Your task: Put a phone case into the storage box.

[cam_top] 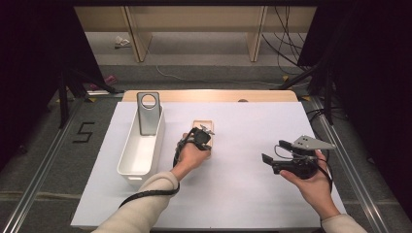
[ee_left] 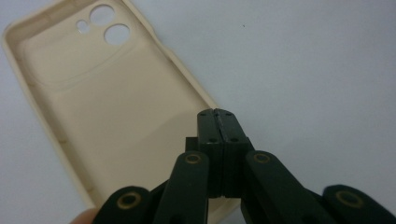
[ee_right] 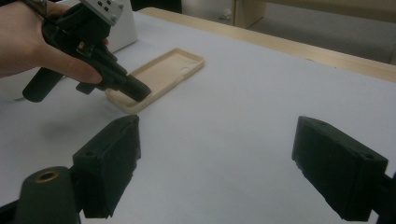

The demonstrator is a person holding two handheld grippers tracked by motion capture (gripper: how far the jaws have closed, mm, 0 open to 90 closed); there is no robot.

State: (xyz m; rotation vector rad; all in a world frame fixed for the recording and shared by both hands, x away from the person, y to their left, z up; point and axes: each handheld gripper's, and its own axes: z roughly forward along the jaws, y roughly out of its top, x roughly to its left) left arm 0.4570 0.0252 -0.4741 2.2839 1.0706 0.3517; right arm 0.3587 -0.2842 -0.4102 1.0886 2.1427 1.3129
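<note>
Our left claw (ee_left: 217,114) has its jaws shut with nothing between them, tips over the near edge of the beige case (ee_left: 107,116), which lies open side up on the white table (cam_top: 252,194) beside the bin (cam_top: 141,145). Closed like this, we could only shove the case and skid it away. Our right claw (ee_right: 215,172) gapes wide and empty, well apart.

Looks like a lab recording setup. A table (cam_top: 252,194) covered in white is fenced by metal rails (cam_top: 43,145), with black curtains (cam_top: 374,73), loose floor cables (cam_top: 286,43) and a taped floor number (cam_top: 83,132).
</note>
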